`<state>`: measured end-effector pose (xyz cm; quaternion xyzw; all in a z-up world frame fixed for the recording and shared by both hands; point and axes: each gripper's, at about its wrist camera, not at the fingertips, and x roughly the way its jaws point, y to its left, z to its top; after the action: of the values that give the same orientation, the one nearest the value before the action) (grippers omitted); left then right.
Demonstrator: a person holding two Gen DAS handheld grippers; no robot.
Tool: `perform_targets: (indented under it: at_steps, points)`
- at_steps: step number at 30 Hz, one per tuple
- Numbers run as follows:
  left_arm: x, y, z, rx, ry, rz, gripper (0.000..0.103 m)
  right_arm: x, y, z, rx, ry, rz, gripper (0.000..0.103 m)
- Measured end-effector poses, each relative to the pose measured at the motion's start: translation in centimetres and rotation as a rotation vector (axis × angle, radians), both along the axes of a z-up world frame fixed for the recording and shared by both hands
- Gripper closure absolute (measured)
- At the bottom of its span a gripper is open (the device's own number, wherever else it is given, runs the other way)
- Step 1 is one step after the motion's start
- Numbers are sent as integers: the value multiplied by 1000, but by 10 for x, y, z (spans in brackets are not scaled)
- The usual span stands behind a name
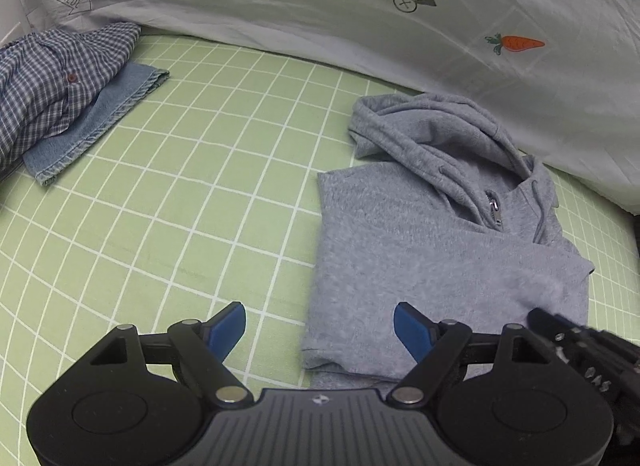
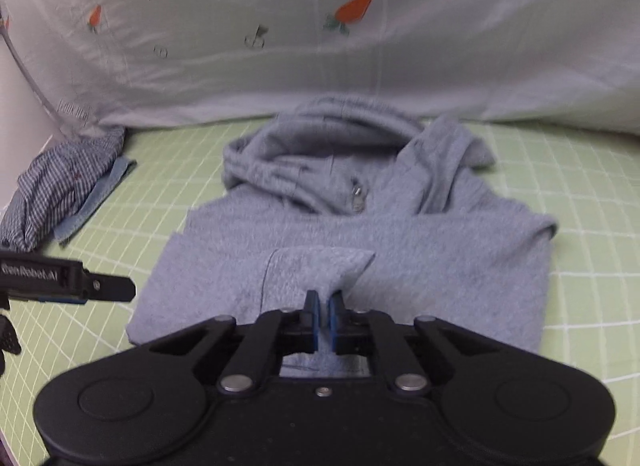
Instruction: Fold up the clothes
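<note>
A grey zip hoodie [image 1: 440, 250] lies partly folded on the green checked sheet [image 1: 180, 201], hood toward the back. It also shows in the right wrist view [image 2: 400, 242]. My left gripper [image 1: 320, 326] is open and empty, just above the hoodie's lower left corner. My right gripper [image 2: 324, 306] is shut on a raised fold of the hoodie's lower hem [image 2: 320, 266]. The right gripper shows in the left wrist view [image 1: 580, 346] at the lower right, and the left gripper shows in the right wrist view [image 2: 68, 280] at the left edge.
A blue checked shirt [image 1: 52, 93] lies on a folded denim piece [image 1: 100, 121] at the back left. A white quilt with carrot prints [image 1: 360, 5] is bunched along the back. Bare green sheet lies between the two piles.
</note>
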<state>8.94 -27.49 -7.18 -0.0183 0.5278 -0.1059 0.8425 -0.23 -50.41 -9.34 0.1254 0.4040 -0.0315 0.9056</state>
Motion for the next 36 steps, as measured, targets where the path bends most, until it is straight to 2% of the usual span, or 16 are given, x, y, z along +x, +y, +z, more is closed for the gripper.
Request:
perform_targets:
  at_steps: [3,7,10,12,17,19,21,25,29,33,36]
  points:
    - [-2,-4,4,1,-6,-2,21,-7,-14,16,-18,-29,-42,98]
    - [-3,-15,5,-10,-10,-20,21,-12,-46,17,-93,8,-138,97]
    - [-3,-24,4,0,-13,-41,21,-13,-65,9,-91,56,-187,96]
    - [-1,-29,0,6,-8,-52,21,-14,-74,3,-94,84,-215,91]
    - [5,-40,-14,47,19,-78,21,-11,-75,-16,-126,151,-250,52]
    - [7,-43,-21,87,28,-94,21,-9,-73,-26,-135,187,-248,43]
    - [9,-46,-27,122,32,-107,21,-8,-70,-35,-150,206,-242,41]
    - [13,-45,-45,153,81,-117,19,-6,-68,-44,-171,231,-248,26]
    - [17,-40,-54,148,104,-88,9,-2,-70,-46,-186,242,-250,17]
    - [19,-37,-52,144,106,-87,8,2,-71,-39,-204,241,-236,16]
    - [20,-34,-40,130,75,-74,8,4,-71,-32,-214,236,-224,16]
